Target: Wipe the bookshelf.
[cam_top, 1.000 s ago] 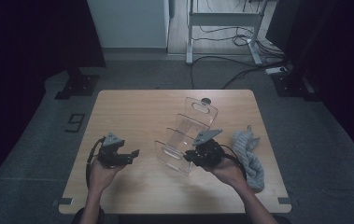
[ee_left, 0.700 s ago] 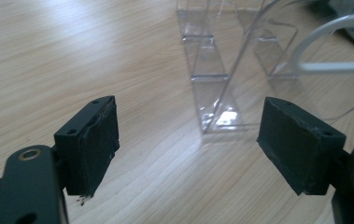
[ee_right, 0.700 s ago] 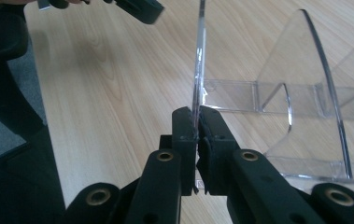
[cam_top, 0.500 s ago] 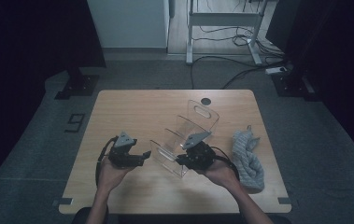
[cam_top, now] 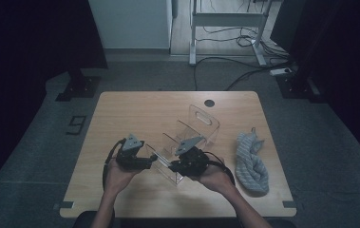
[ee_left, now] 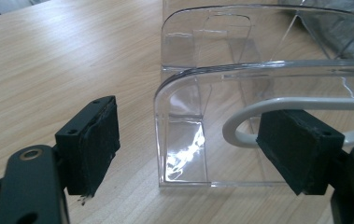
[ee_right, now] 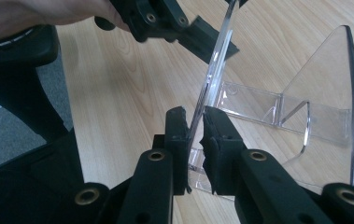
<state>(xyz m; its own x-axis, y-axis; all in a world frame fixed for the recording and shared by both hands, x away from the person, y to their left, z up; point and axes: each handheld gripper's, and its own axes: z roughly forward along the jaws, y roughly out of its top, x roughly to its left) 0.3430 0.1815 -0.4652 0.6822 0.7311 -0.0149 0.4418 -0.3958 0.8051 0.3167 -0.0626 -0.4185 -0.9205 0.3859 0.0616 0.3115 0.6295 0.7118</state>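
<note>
A clear plastic rack [cam_top: 194, 130] with upright dividers stands mid-table. My right gripper [cam_top: 173, 166] is shut on its nearest end panel. In the right gripper view both pads [ee_right: 179, 128] press that panel [ee_right: 216, 60], seen edge on. The jaws have just eased apart a little with the panel still between them. My left gripper [cam_top: 151, 161] stands open just left of the rack. In the left gripper view it [ee_left: 195, 140] faces the same panel [ee_left: 240, 84]: one pad lies off its side edge, the other in front of its handle slot [ee_left: 258, 107]. Nothing is gripped there.
A grey knitted cloth [cam_top: 251, 159] lies bunched at the right of the wooden table [cam_top: 135, 114]. A small round hole [cam_top: 209, 102] sits near the far edge. Bare wood lies left of and behind the rack. Cables and a desk frame stand on the floor beyond.
My left gripper has moved right, up to the rack. My right hand has shifted left with the rack's near end in its grip.
</note>
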